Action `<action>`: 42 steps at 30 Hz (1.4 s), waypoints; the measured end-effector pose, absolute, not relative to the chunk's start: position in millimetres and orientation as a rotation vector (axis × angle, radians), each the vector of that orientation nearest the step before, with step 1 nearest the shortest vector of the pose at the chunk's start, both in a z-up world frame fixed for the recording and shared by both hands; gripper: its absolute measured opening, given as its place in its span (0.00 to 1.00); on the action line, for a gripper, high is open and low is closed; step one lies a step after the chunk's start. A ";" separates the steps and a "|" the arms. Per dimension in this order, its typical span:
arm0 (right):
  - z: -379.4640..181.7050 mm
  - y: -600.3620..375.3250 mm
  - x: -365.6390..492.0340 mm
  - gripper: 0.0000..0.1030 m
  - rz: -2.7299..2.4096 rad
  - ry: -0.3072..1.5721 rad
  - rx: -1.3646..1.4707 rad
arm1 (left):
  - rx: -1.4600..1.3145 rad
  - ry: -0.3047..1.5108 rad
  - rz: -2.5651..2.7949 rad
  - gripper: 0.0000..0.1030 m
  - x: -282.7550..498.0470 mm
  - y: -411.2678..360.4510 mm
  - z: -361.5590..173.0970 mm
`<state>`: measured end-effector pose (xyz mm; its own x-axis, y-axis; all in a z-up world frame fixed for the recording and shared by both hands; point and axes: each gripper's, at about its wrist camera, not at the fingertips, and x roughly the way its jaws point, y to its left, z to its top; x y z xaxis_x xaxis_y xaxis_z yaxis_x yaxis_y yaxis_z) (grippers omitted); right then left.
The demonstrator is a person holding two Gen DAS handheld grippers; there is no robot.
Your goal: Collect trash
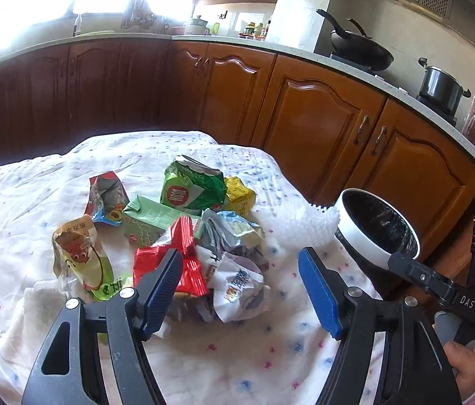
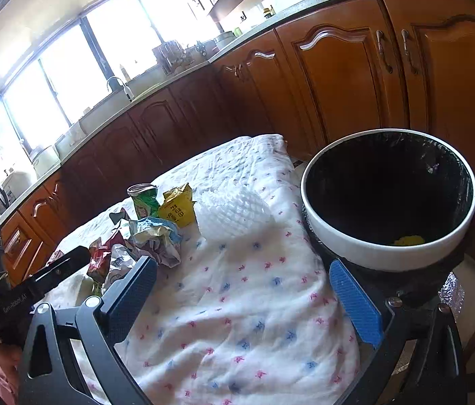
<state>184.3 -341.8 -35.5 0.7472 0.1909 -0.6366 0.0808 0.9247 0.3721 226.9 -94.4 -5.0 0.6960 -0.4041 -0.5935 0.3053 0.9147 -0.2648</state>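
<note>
While both claws stood wide and empty, I judged the crumpled wrappers (image 1: pixel 183 233) heaped mid-bench as light, crackly and slippery, best pinched at a bunched fold near the bin (image 2: pixel 389 199).

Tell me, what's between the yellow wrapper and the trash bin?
A white bumpy foam sheet lies on the cloth between the yellow wrapper and the trash bin, clearest in the right wrist view.

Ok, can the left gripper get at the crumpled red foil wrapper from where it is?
Probably yes: the left gripper is open just above the crumpled red foil wrapper, which lies on top of the pile with nothing covering it.
</note>
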 end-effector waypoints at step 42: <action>-15.0 -359.1 214.1 0.14 0.103 0.744 0.409 | 0.202 0.794 -0.417 0.56 290.8 -165.9 -9.6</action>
